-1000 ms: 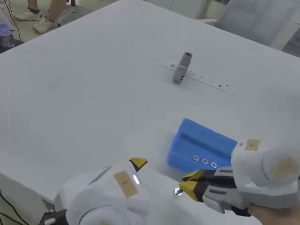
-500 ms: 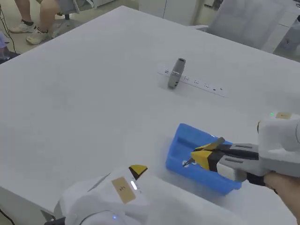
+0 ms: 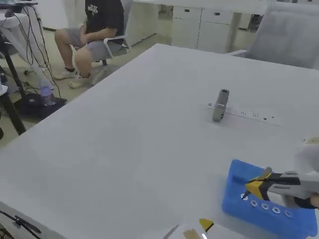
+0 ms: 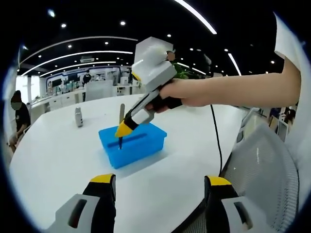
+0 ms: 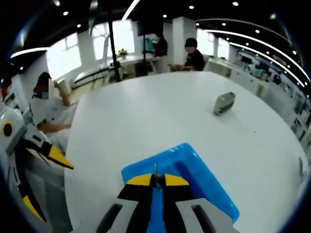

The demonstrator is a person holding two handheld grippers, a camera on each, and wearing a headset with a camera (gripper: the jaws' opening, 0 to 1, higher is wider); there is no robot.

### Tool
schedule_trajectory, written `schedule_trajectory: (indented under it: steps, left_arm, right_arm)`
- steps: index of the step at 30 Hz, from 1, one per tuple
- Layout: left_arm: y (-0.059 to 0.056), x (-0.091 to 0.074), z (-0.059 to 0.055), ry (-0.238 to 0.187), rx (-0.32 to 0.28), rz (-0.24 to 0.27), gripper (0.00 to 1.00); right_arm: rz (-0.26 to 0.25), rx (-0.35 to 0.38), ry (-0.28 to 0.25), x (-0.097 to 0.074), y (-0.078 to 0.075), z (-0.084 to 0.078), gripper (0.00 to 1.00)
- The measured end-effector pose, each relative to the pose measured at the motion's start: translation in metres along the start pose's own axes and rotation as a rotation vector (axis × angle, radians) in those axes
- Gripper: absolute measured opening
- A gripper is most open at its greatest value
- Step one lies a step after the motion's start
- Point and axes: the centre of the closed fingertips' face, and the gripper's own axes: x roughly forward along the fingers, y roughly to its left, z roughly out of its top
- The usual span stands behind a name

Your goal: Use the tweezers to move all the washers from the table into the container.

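as my right claw (image 3: 255,187), clamped on the tweezers (image 4: 120,141), swung from the table (image 3: 149,124) to over the blue container (image 3: 239,172), another washer (image 3: 244,197) seemed delivered; my left claw (image 4: 160,180) gaped empty.

We saw a small grey device (image 3: 220,105) standing on the white table (image 3: 124,129), at one end of a flat white strip (image 3: 249,115). Beyond the table's far edge a person (image 3: 97,25) in a dark shirt sat on a chair. A bottle (image 3: 46,93) stood on the floor near hanging cables (image 3: 35,35), and a grey chair (image 3: 286,32) stood near white cabinets (image 3: 199,27).
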Motion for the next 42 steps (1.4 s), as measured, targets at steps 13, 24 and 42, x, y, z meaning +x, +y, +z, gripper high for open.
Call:
schedule_trajectory:
  steps: [13,24,42]
  left_arm:
    - [-0.005,0.0,0.0,0.002,0.011,-0.033,0.75]
    - [-0.002,0.0,0.001,-0.007,0.006,-0.022,0.75]
    - [-0.01,0.0,0.008,-0.041,0.011,-0.055,0.73]
  right_arm:
    - [-0.017,-0.047,0.044,0.018,0.0,-0.004,0.04]
    - [-0.029,0.042,-0.069,0.015,-0.011,0.005,0.04]
    - [-0.111,0.148,-0.324,-0.065,-0.006,0.041,0.04]
